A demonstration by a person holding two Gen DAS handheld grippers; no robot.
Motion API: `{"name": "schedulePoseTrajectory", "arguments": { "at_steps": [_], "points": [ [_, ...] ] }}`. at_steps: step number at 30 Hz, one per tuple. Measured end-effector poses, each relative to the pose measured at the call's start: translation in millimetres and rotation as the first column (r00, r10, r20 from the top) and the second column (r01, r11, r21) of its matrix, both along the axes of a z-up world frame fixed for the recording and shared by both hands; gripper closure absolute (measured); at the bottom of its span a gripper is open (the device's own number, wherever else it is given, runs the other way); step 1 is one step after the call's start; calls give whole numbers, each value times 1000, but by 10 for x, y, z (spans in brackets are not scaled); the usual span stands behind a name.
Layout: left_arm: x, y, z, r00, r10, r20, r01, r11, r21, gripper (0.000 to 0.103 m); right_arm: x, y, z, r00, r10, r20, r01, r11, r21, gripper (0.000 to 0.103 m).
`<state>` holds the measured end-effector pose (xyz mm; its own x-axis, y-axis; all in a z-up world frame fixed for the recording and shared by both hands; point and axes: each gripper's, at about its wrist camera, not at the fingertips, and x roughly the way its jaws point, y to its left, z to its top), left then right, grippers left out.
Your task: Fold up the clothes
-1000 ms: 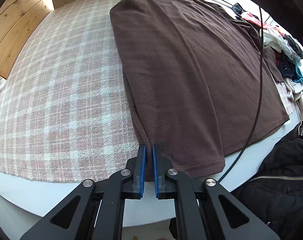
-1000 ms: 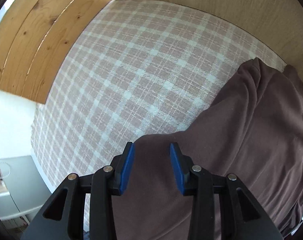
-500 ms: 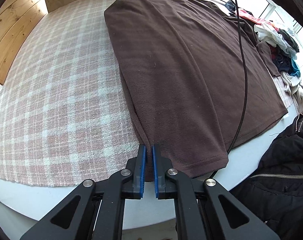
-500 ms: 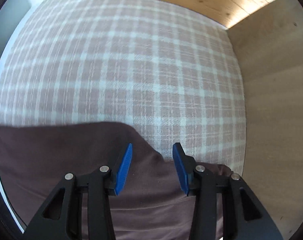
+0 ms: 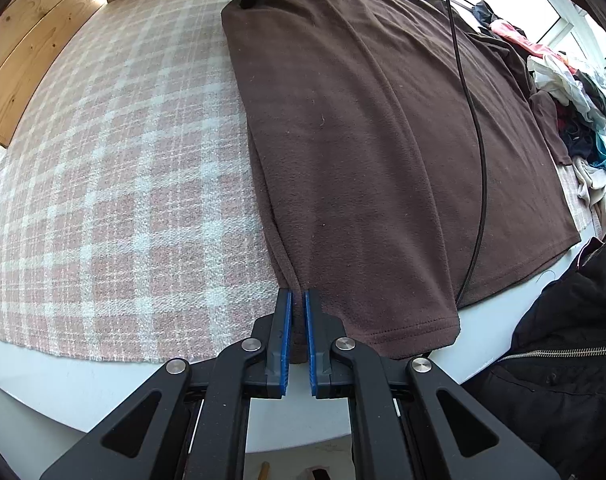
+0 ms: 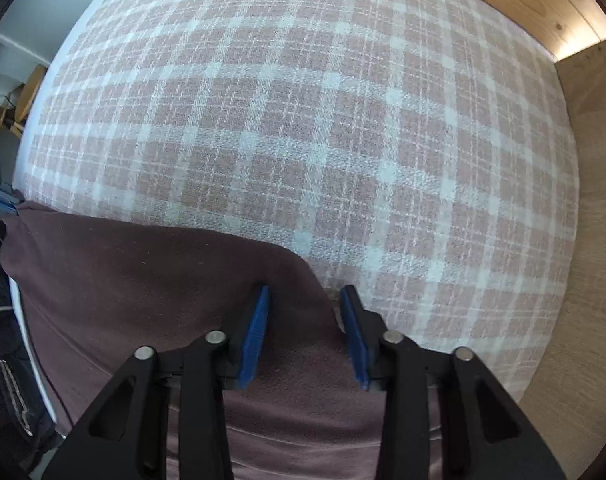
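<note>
You had one brown garment (image 5: 367,140) spread on one plaid blanket (image 5: 115,168), two grippers in play, one black cable (image 5: 477,128), and one clothes heap (image 5: 571,112) at three o'clock.

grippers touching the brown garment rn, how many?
2. Left gripper is clamped on the brown garment at its near hem corner; right gripper sits at the far corner, jaws closing with the cloth edge between them, pads not yet pressing.

Dark brown garment (image 5: 367,128) on pink-and-white plaid cover (image 5: 115,168). Blue pads, black arms on left gripper (image 5: 297,300). Clothes pile (image 5: 571,92) at 2 o'clock: white, red, possibly teal.
</note>
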<state>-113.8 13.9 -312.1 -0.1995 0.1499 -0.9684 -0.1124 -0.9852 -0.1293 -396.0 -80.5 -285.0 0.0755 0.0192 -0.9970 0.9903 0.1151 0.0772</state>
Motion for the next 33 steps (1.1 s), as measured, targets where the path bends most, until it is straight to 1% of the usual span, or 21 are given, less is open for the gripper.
{"name": "schedulePoseTrajectory", "arguments": {
  "at_steps": [1, 4, 6, 10, 15, 18, 21, 22, 23, 24, 25, 27, 29, 30, 31, 32, 33],
  "points": [
    [-8, 13, -2, 1000, 1, 2, -1, 1000, -4, 97, 1, 7, 16, 1000, -11, -1, 11, 1000, -3, 82],
    [-12, 38, 8, 1000, 5, 0, -5, 1000, -15, 97, 96, 47, 115, 998, 12, -61, -13, 1000, -20, 90],
    [111, -186, 90, 1000, 9, -8, -9, 1000, -21, 97, 132, 79, 215, 995, 5, -97, -9, 999, -42, 91],
    [167, -178, 223, 999, 17, -46, -19, 999, -29, 97, 181, 216, 464, 989, -35, -145, 20, 995, -102, 91],
    [250, 36, 484, 994, -24, -108, 19, 999, -47, 97, 251, 484, 710, 973, -94, -209, 61, 985, -162, 91],
    [271, 226, 613, 989, -66, -134, 60, 997, -51, 97, 287, 719, 787, 965, -138, -224, 98, 979, -179, 91],
    [295, 423, 682, 981, -121, -149, 115, 992, -50, 97, 323, 921, 822, 956, -171, -240, 129, 975, -182, 91],
    [236, 506, 686, 979, -139, -151, 133, 990, -50, 97, 331, 1031, 823, 953, -183, -243, 140, 973, -184, 91],
    [302, 524, 695, 976, -157, -151, 151, 987, -49, 97, 340, 1143, 825, 949, -195, -246, 151, 971, -187, 91],
    [343, 561, 698, 973, -172, -152, 166, 985, -51, 97, 373, 1417, 793, 946, -212, -244, 168, 967, -189, 91],
    [427, 624, 703, 971, -184, -153, 178, 983, -51, 97, 413, 1466, 720, 943, -228, -242, 185, 965, -188, 92],
    [672, 752, 718, 966, -207, -154, 202, 978, -48, 97, 398, 1614, 666, 936, -251, -249, 207, 960, -189, 93],
    [1004, 494, 1020, 959, -236, -154, 232, 972, -46, 97, 413, 1758, 622, 927, -263, -267, 218, 958, -186, 94],
    [1057, 483, 1088, 955, -251, -156, 248, 968, -44, 97, 412, 1817, 615, 924, -274, -265, 230, 955, -186, 96],
    [1056, 543, 1106, 951, -267, -159, 264, 964, -41, 98, 404, 1869, 620, 919, -290, -269, 244, 951, -190, 97],
    [954, 585, 1293, 946, -279, -164, 278, 960, -33, 98, 396, 1922, 626, 912, -305, -273, 258, 946, -195, 98],
    [901, 626, 1375, 942, -290, -171, 291, 957, -17, 98, 342, 1964, 629, 905, -326, -275, 276, 939, -205, 98]
  ]
}}
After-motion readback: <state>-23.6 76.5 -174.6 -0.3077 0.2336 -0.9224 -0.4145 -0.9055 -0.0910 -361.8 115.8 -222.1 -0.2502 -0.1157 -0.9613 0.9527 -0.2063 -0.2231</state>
